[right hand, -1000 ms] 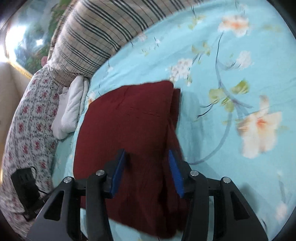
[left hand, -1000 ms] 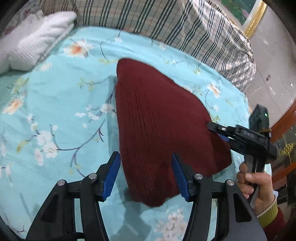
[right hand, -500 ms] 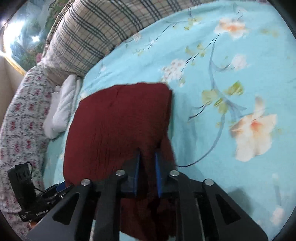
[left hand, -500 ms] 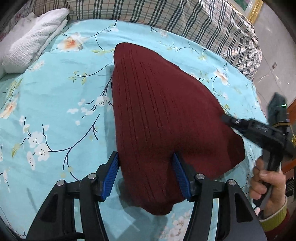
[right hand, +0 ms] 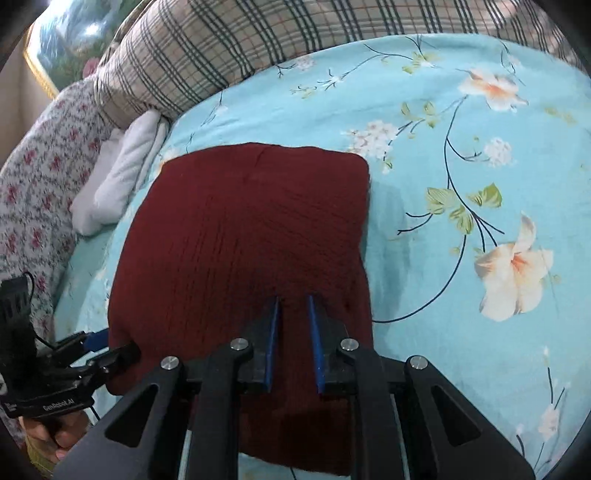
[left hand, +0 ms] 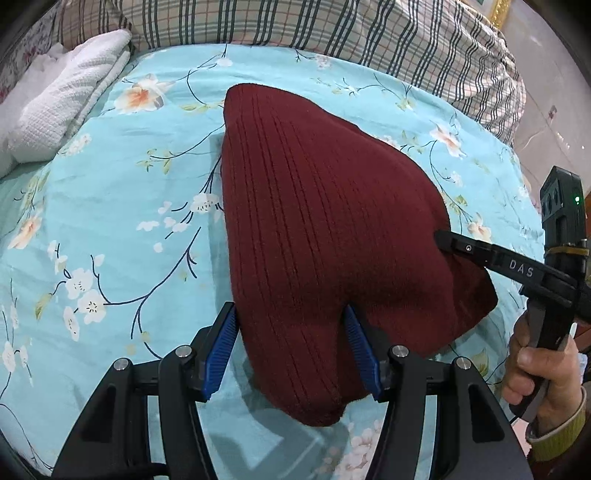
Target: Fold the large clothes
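The dark red sweater [left hand: 325,236] lies folded on the blue flowered bed [left hand: 110,206], near the white towel [left hand: 62,107] and plaid pillow [left hand: 332,29]. The left gripper [left hand: 290,354] has its jaws spread around the near corner, not plainly squeezing. The right gripper [right hand: 293,343] has its jaws nearly together, pinching a ridge of knit at the near edge. It looks soft, thick and floppy, likely to sag and stretch, so I'd grip through all layers at the corners
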{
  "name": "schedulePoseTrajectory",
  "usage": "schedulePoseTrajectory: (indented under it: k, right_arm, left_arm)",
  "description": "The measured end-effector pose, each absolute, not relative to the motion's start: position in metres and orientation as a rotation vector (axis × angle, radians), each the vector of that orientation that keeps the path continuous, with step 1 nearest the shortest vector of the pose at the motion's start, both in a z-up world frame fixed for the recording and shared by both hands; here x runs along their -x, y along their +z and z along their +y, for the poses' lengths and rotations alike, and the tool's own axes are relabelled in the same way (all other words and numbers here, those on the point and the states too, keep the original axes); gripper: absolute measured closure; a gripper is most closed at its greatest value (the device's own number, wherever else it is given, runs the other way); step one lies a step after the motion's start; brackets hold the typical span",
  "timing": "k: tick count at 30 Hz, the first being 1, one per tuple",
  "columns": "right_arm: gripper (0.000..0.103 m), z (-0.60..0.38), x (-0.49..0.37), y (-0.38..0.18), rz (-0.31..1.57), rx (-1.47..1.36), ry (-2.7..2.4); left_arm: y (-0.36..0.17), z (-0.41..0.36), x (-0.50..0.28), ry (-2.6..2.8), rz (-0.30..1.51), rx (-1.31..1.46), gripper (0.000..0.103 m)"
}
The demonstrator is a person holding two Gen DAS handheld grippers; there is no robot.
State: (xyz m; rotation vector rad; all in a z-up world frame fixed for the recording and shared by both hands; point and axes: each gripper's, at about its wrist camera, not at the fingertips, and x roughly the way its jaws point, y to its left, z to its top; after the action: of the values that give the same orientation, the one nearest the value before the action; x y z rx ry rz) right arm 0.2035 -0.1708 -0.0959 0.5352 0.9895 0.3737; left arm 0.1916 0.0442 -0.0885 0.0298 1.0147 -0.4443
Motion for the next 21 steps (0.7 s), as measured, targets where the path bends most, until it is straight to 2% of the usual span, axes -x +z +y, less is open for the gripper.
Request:
schedulePoseTrajectory:
  k: [10, 16, 21]
  right_arm:
    - [0.086, -0.168, -0.202, -0.094, 0.985, -0.528, 0.371]
    - [0.086, -0.165, -0.179, -0.073, 0.936, -0.517, 0.397]
    - [0.086, -0.153, -0.176, -0.096, 1.024, -0.442, 0.384]
  left_arm:
    - [-0.090, 0.038, -0.191, -0.424, 1.017, -0.055, 0.043]
    - [-0.091, 0.039, -0.194, -0.426, 1.021, -0.056, 0.042]
    - [-0.091, 0.036, -0.191, -0.422, 1.008, -0.087, 0.042]
